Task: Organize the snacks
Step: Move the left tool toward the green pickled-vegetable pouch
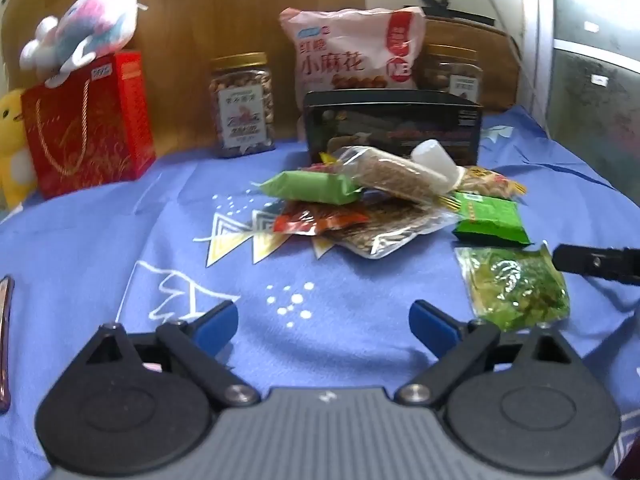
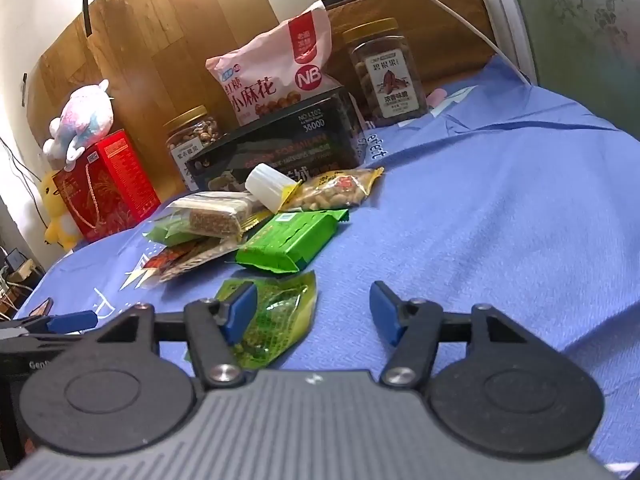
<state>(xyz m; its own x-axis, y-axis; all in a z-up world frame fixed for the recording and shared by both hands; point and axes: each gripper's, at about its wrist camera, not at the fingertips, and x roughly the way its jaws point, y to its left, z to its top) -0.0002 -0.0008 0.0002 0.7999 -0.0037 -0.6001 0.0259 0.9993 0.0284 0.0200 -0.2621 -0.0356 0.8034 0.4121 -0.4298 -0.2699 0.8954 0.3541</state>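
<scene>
The pink snack bag (image 2: 276, 76), in the upper middle of the right wrist view, carries the large characters 小麻花 with 红糖 above them, and "NB" in a red circle at its right. Below it, the black box (image 2: 280, 148) shows "NO.L102" and "36000" near its upper right corner; the coloured lettering under that is too blurred to read. The dark nut jar (image 2: 386, 74) at upper right has a label headed 碧根果. Letters printed on the blue cloth (image 2: 500, 220) beside the box read roughly "erect". The lighter nut jar (image 1: 242, 104), upper left of centre in the left wrist view, has a label too blurred to read.
</scene>
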